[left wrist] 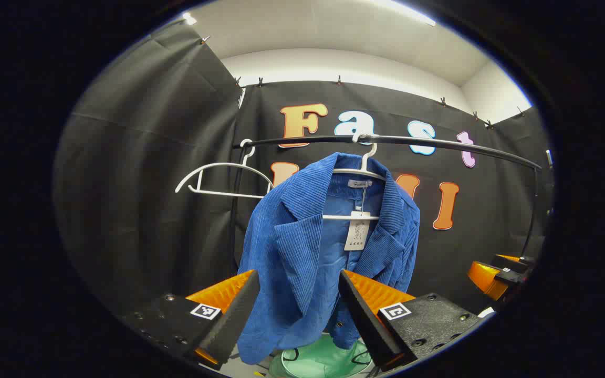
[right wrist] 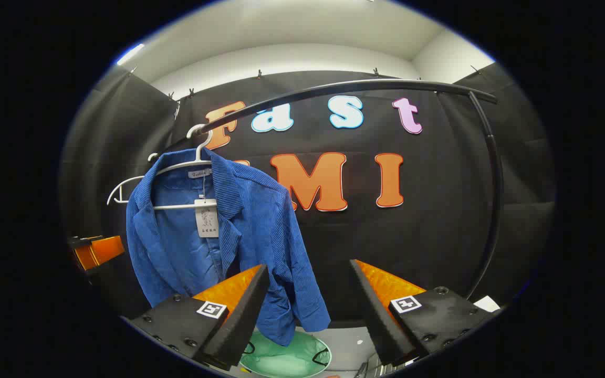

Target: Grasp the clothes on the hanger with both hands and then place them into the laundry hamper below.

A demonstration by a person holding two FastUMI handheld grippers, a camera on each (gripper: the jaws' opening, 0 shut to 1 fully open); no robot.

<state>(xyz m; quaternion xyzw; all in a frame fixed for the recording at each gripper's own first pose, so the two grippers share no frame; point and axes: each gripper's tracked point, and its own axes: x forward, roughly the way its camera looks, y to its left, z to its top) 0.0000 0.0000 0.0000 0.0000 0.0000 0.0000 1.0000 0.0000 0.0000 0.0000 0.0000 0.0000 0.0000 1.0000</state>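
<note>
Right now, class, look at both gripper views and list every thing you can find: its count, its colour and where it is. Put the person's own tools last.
corduroy jacket: one, blue, hanging open on a hanger from the rail
paper tag: one, pale, dangling inside the jacket's collar
jacket's hanger: one, white, hooked on the rail
spare hanger: one, white, bare, on the rail beside the jacket
clothes rail: one, black, curved bar across the booth
laundry hamper: one, green, on the floor below the jacket
left gripper: one, fingers apart in front of the jacket, not touching it
right gripper: one, fingers apart, beside the jacket's hem
</note>
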